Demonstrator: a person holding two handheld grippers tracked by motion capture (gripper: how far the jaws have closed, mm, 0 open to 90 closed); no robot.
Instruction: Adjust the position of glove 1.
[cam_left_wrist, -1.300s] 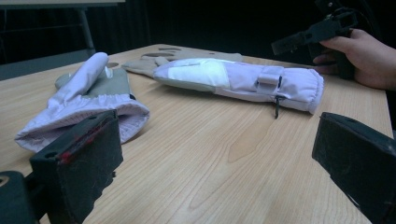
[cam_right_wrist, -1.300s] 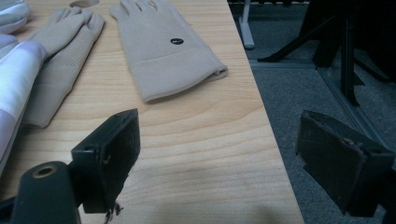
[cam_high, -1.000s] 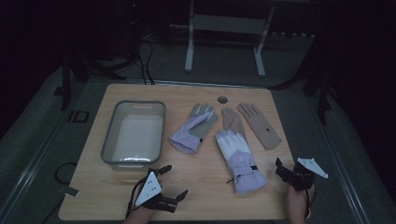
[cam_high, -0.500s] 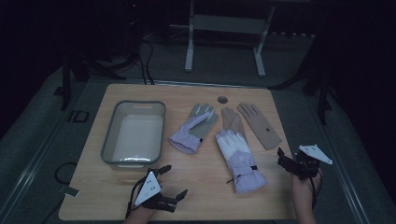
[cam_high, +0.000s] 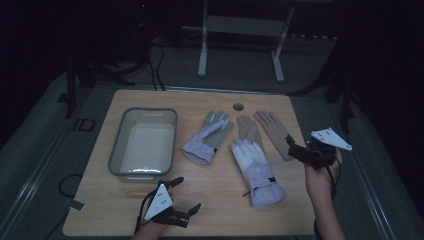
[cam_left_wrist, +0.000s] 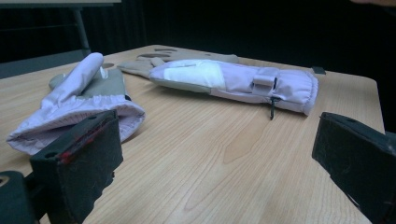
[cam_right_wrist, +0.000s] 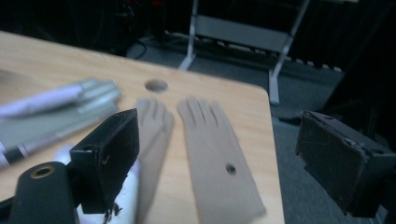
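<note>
Tan glove (cam_high: 273, 133) at table (cam_high: 200, 210) edge, right claw (cam_high: 296, 151) open above

This is looking like a lab or recording studio rather than a home. A pale wooden tabletop (cam_high: 150, 210) with a round cable hole (cam_high: 238, 107) is standing on grey carpet (cam_high: 30, 165) in a darkened room with black surroundings. Cables (cam_high: 150, 60) are trailing across the floor behind it, and a white metal stand (cam_high: 240, 45) is sitting beyond the far edge.
</note>
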